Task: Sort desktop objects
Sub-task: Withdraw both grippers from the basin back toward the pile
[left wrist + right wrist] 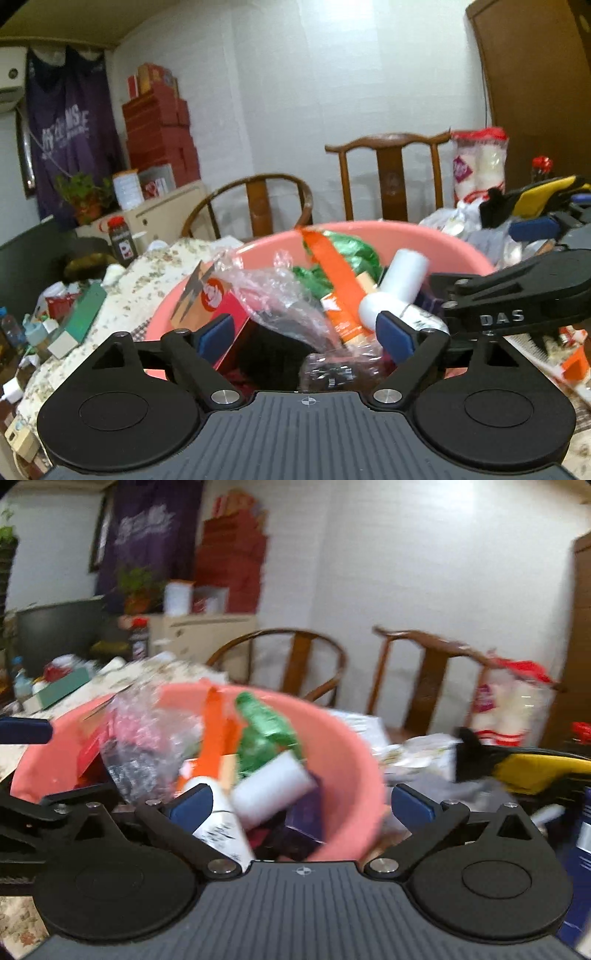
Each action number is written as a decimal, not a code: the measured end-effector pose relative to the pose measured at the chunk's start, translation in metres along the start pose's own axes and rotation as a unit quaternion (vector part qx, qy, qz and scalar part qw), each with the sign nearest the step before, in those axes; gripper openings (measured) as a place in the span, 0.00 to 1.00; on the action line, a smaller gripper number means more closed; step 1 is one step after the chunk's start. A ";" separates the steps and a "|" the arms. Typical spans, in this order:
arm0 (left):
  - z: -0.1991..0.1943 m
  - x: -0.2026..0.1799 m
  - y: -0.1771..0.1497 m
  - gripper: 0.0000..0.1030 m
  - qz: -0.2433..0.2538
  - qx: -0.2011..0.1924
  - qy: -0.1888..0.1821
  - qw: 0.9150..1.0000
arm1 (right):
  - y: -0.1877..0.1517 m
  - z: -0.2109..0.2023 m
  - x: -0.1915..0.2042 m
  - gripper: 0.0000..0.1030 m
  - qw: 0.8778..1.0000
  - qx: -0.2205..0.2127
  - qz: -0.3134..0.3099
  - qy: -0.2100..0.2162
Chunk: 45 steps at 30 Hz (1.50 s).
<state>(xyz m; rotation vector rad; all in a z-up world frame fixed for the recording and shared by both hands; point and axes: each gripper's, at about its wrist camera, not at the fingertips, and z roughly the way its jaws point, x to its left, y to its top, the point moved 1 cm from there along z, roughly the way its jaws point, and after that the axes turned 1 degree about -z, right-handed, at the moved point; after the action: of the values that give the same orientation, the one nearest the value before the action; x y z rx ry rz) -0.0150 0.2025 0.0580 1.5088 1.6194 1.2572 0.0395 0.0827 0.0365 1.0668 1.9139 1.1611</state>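
While both of your grippers hang over the pink basin (436, 236), you look to be between picks in the sorting, with nothing in either claw. Starting at nine o'clock in the left wrist view, a green box (86, 306) lies on the flowered tablecloth (155, 273), well outside the basin. Your left gripper (306, 334) stands wide, its blue pads apart and empty, with a red box (221, 302) just beside its left pad and crumpled clear plastic (273, 291) ahead at twelve o'clock. At one o'clock an orange packet (332, 273) leans on a green foil bag (343, 247); a white bottle (391, 291) lies at two o'clock, just beside the right pad. Your right gripper (301, 806) is also spread wide and empty, its left pad by that bottle (221, 823), a white roll (273, 790) ahead. Your next move, I judge, calls for choosing one item, likely the bottle, centring the jaws on it before closing, since loose plastic could get caught.
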 end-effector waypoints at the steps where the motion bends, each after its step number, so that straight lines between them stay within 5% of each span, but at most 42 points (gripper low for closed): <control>1: -0.006 -0.004 0.000 0.89 0.002 -0.007 0.001 1.000 | -0.003 -0.007 -0.007 0.99 1.000 -0.005 0.005 -0.003; 8: -0.048 -0.053 -0.001 0.94 0.011 -0.061 -0.065 0.996 | -0.052 -0.064 -0.055 1.00 0.991 -0.019 0.046 -0.122; 12: -0.058 -0.098 -0.005 0.97 0.030 -0.077 -0.120 0.989 | -0.093 -0.107 -0.079 1.00 0.972 -0.052 0.070 -0.219; 18: -0.036 -0.171 -0.019 0.97 0.078 -0.044 -0.192 0.977 | -0.139 -0.155 -0.114 1.00 0.950 -0.046 0.090 -0.294; 28: 0.019 -0.238 -0.038 0.98 0.154 0.009 -0.232 0.961 | -0.171 -0.175 -0.171 1.00 0.940 -0.028 0.200 -0.275; 35: 0.040 -0.262 -0.039 0.98 0.181 0.041 -0.267 0.946 | -0.179 -0.165 -0.179 1.00 0.949 -0.004 0.217 -0.228; 45: 0.078 -0.284 -0.036 1.00 0.184 0.069 -0.263 0.944 | -0.179 -0.143 -0.194 1.00 0.946 0.025 0.223 -0.235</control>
<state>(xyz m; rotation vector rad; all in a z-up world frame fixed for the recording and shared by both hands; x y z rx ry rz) 0.0923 -0.0504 -0.0551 2.0903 1.1225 0.8156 -0.0460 -0.1929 -0.0473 1.6932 1.3711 0.9668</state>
